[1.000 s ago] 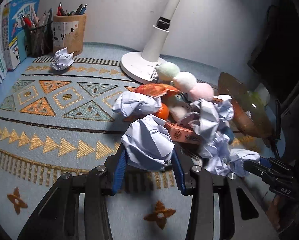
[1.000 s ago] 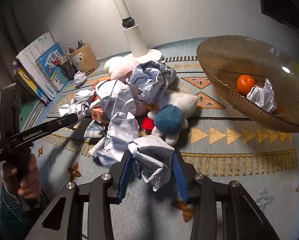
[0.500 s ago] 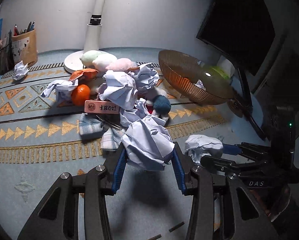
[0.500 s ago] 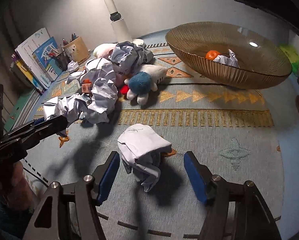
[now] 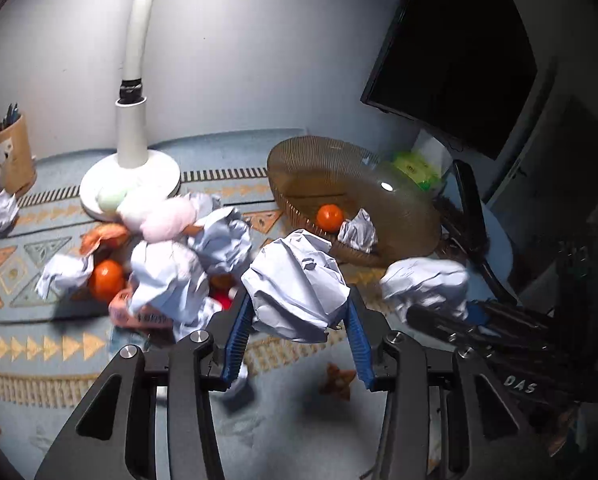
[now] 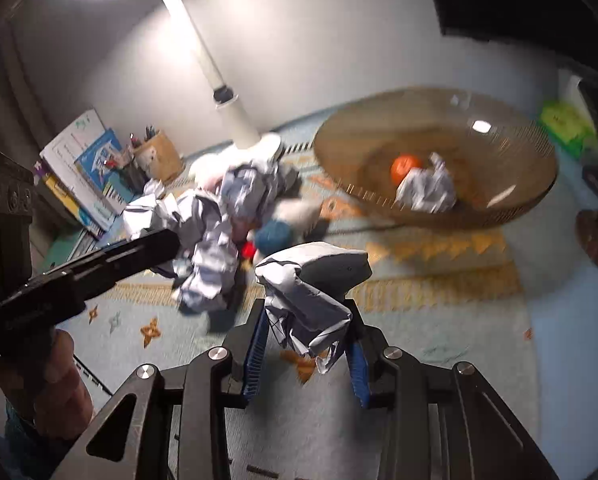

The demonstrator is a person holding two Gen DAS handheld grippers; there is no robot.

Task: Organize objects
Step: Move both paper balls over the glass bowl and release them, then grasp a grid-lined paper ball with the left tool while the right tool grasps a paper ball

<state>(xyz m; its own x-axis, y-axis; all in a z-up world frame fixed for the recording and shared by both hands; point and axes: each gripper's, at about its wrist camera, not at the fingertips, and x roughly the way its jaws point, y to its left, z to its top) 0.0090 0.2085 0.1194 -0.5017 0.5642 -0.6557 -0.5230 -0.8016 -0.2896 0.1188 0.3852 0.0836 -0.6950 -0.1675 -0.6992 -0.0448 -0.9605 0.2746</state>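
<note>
Desk [image 5: 35, 364] w/ patterned blue mat carries everything – it fills the lower half of both views. Lamp [image 5: 133, 80] rises at upper left of the left-wrist view, base at the back of the mat, prob. parked there to light the work area.

Brown ribbed bowl [image 5: 403, 208], centre-right in the left-wrist view, looks like the collecting spot: an orange [image 5: 330, 218] and a small paper wad [image 5: 359, 232] lie inside it already, touching each other near the low side.

Pile of clutter [image 5: 167, 264] sits left of centre – crumpled sheets, plush toys, another orange, a pink box – heaped together, not yet sorted.

Left gripper [image 5: 297, 330], bottom centre of its own view, pinches a large crumpled paper ball [image 5: 297, 292] between the blue fingers [image 5: 237, 330]; ball is off the mat, roughly lined up w/ the bowl's near rim.

Right gripper [image 6: 307, 352], bottom centre of its view, has just been closing; its jaws now clamp a second paper ball [image 6: 311, 292] – clear of the mat, bowl at upper right. Same ball shows blurred at right in the left-wrist view.

My read: both balls are held up so they can go over the rim. Paper's light and springy, so a firm pinch is needed or it slips.
</note>
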